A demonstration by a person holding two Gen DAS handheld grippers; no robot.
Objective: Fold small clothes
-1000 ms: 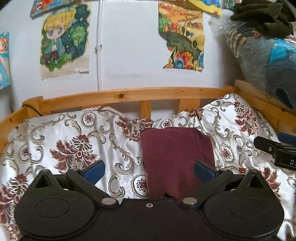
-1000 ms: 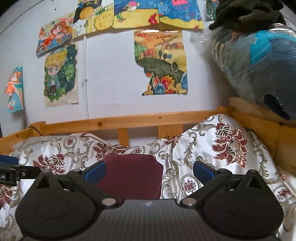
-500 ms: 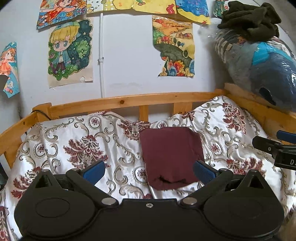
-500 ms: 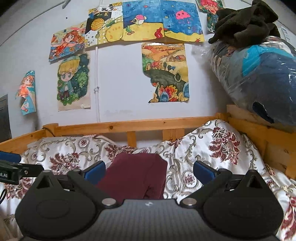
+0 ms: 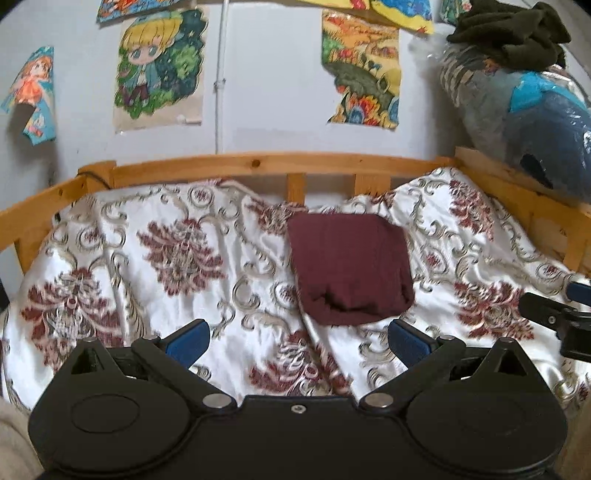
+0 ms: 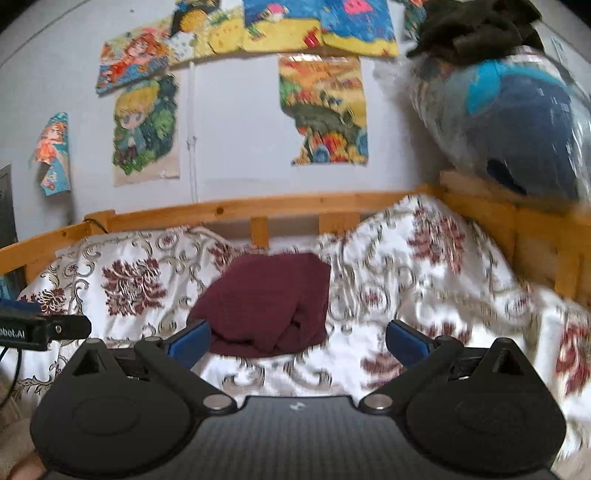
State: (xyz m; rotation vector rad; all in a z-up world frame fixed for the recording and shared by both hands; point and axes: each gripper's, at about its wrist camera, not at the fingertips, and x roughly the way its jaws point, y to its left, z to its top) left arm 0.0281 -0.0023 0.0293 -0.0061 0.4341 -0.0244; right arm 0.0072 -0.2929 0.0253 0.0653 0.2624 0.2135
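A dark maroon garment (image 5: 349,267) lies folded into a rough square on the flowered bedspread (image 5: 166,258), toward the back of the bed. It also shows in the right wrist view (image 6: 269,306). My left gripper (image 5: 297,339) is open and empty, in front of the garment and apart from it. My right gripper (image 6: 297,339) is open and empty, just in front of the garment. The right gripper's tip shows at the right edge of the left wrist view (image 5: 554,317); the left gripper's tip shows at the left edge of the right wrist view (image 6: 40,328).
A wooden bed rail (image 5: 258,166) runs along the back and the right side (image 5: 535,206). A plastic-wrapped bundle (image 5: 535,122) with dark green cloth (image 5: 513,33) on top sits at the back right. Posters (image 5: 159,66) hang on the wall.
Both grippers have drawn back from the folded garment toward the front of the bed. The garment now lies farther ahead of the fingers. Both stayed open.
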